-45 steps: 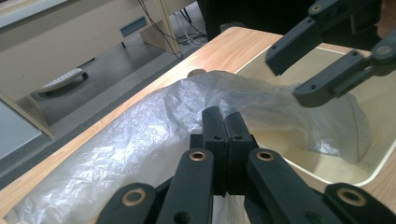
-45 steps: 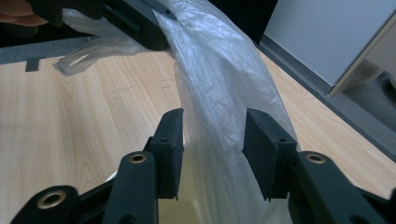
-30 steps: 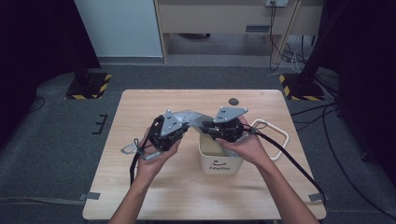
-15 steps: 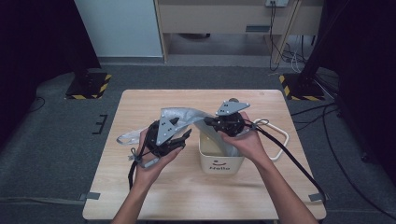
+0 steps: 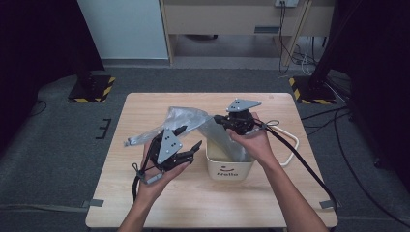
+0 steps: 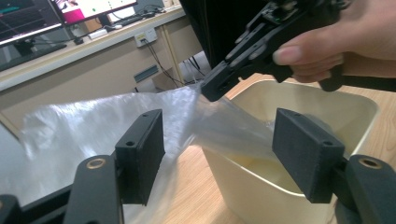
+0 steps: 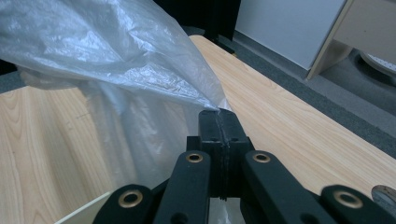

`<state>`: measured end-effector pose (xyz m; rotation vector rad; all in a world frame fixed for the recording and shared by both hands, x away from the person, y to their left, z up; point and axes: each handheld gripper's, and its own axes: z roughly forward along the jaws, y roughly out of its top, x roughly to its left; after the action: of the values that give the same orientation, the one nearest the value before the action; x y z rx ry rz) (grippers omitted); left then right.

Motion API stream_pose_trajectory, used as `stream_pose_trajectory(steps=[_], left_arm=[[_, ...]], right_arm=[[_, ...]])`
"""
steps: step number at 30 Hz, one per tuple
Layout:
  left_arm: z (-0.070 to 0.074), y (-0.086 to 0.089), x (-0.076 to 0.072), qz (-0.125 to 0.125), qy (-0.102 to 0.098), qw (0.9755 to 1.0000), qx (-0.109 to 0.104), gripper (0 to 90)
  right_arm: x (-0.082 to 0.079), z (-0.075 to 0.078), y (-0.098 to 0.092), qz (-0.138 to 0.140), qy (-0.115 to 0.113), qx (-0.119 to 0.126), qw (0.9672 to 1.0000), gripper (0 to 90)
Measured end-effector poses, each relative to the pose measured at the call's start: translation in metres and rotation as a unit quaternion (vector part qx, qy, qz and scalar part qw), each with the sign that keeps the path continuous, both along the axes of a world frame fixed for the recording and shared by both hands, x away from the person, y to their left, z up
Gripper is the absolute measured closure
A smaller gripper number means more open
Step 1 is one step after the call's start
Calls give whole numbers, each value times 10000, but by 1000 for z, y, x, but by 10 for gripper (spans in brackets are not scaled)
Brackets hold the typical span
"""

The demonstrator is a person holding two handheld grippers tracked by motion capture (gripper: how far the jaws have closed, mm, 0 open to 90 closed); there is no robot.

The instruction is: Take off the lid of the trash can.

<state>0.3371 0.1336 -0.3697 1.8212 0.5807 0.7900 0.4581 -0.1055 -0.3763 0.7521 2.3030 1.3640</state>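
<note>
My right fingers (image 7: 218, 122) pinch the bag (image 5: 193, 121) edge above the bin (image 5: 230, 166); my left fingers (image 6: 224, 154) have just opened, film between them unpressed. Pull hard and the thin film could tear or slip.

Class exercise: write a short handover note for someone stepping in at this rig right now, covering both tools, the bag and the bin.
Right tool: shut on plastic bag edge, held above bin.
Left tool: jaws have just been opening, nothing gripped; bag film lies behind them.
Bin stands on table; bag partly inside, the rest spreads out to the left.
Left to do: probably regrip the loose side and spread the bag over the rim.
</note>
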Motion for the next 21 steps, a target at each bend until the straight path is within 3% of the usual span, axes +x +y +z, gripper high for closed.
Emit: stream_pose_trajectory(steps=[11,16,21], left_arm=[[-22,-3,-4,-188,205,9996,-38,320],[-31,3,-6,-272,341,9990,-38,318],[-34,12,-11,-283,339,9990,-37,330]], right_arm=[[5,2,-7,-246,53,-25,9997,900],[6,4,-11,-278,67,-11,9996,900],[10,2,-18,-368,147,79,9992,900]])
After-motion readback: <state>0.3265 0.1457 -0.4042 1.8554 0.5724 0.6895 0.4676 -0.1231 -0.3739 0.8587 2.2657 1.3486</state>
